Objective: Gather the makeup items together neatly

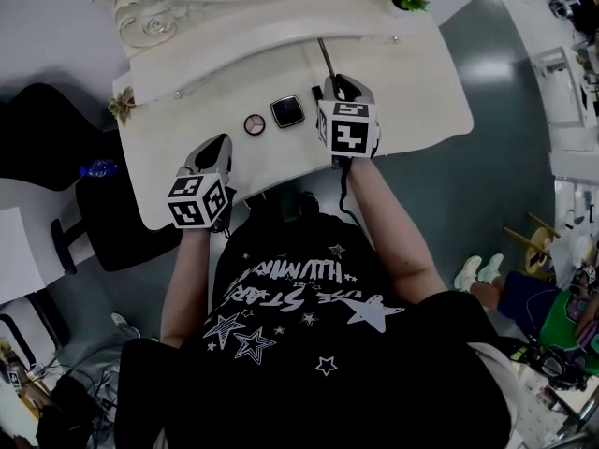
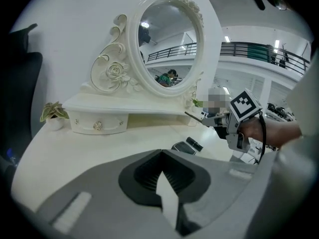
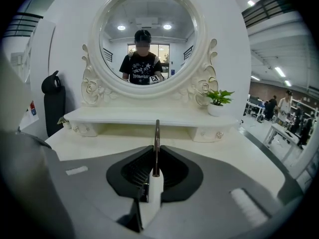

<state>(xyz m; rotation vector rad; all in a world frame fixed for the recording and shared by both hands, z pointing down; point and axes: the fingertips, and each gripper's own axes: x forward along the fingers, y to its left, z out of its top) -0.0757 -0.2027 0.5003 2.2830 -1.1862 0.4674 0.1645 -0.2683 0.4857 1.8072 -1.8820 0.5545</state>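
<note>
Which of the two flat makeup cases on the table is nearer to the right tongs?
The square black case: it lies just left of the right tongs, which hold a thin pencil; the round case lies further left.

The black T-shirt (image 1: 309, 325) carries white stars and lettering. The left gripper (image 1: 217, 144) and right gripper (image 1: 341, 84) are grey with dark ribbed pads (image 2: 145, 176), each bearing a white cube (image 1: 348, 127) of black square markers. A black cable (image 1: 343, 193) leaves the right one.
</note>
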